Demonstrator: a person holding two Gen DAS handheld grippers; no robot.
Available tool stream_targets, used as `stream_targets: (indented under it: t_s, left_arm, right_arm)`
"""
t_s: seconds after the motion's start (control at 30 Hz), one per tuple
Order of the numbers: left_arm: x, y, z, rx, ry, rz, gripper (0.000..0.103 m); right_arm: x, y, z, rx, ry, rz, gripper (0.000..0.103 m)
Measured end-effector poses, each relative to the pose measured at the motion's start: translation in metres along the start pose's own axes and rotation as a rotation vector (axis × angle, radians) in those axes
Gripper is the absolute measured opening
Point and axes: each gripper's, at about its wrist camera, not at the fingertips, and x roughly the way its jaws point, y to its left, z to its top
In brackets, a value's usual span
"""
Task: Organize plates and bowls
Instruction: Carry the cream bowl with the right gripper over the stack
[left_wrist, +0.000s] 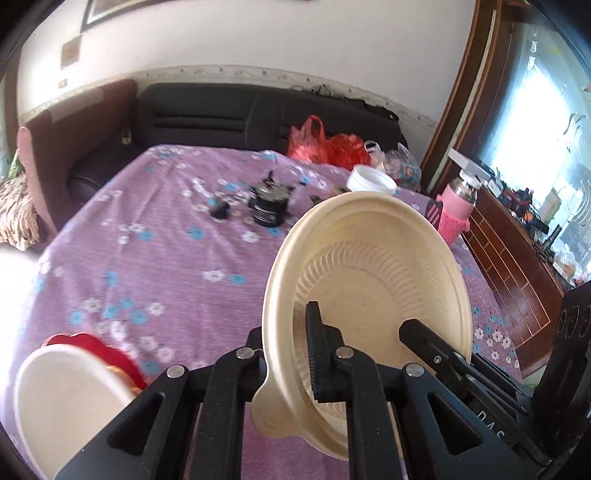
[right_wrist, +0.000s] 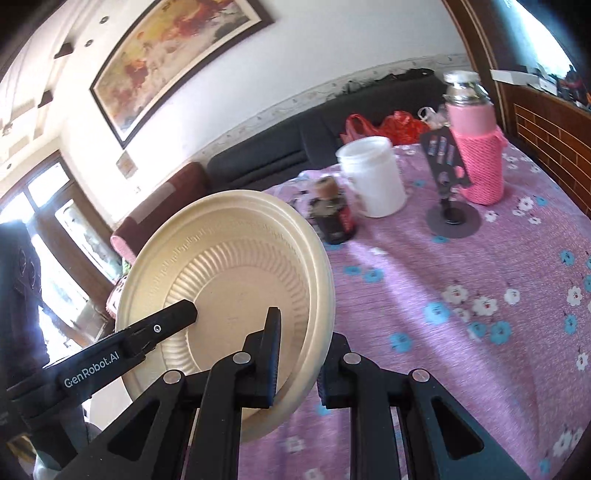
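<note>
Both grippers grip the same cream disposable bowl (left_wrist: 369, 280), which hangs tilted in the air above the table (left_wrist: 147, 258), its ribbed inside turned toward both cameras.

The left gripper (left_wrist: 288, 354) has its jaws pinching the bowl's left rim: one finger lies inside the bowl and the other sits behind the wall, with the rim's small tab just below them. In the same view the right gripper's (left_wrist: 417, 332) finger reaches into the bowl from the right. In the right wrist view the right gripper (right_wrist: 299, 365) pinches the bowl's (right_wrist: 229, 258) near right edge between its jaws, and the left gripper's finger, printed with white lettering, comes in from the left over the bowl's ribbed inside.

The table wears a purple cloth with white and blue flowers. At its near left corner sits a white bowl (left_wrist: 62, 398) on something red. Toward the far side stand a dark jar (left_wrist: 267, 208), a white plastic tub (right_wrist: 373, 177), a pink-sleeved flask (right_wrist: 476, 144) and a small black stand (right_wrist: 448, 177). A red plastic bag (left_wrist: 321, 144) lies at the far edge, before a dark sofa (left_wrist: 221, 114).
</note>
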Motion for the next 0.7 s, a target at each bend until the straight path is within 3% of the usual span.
stream_targets:
  t_s: [0.33,0.7]
  left_arm:
    - [-0.078,0.086,-0.026,-0.108,-0.088,0.101,0.011]
    - [-0.095,0.166,-0.064,-0.202,-0.054,0.22,0.012]
  right_arm:
    - [0.0,0.105,-0.031,-0.141,0.048,0.095,0.019]
    - [0.048,0.179,-0.087,-0.237,0.196,0.137,0.02]
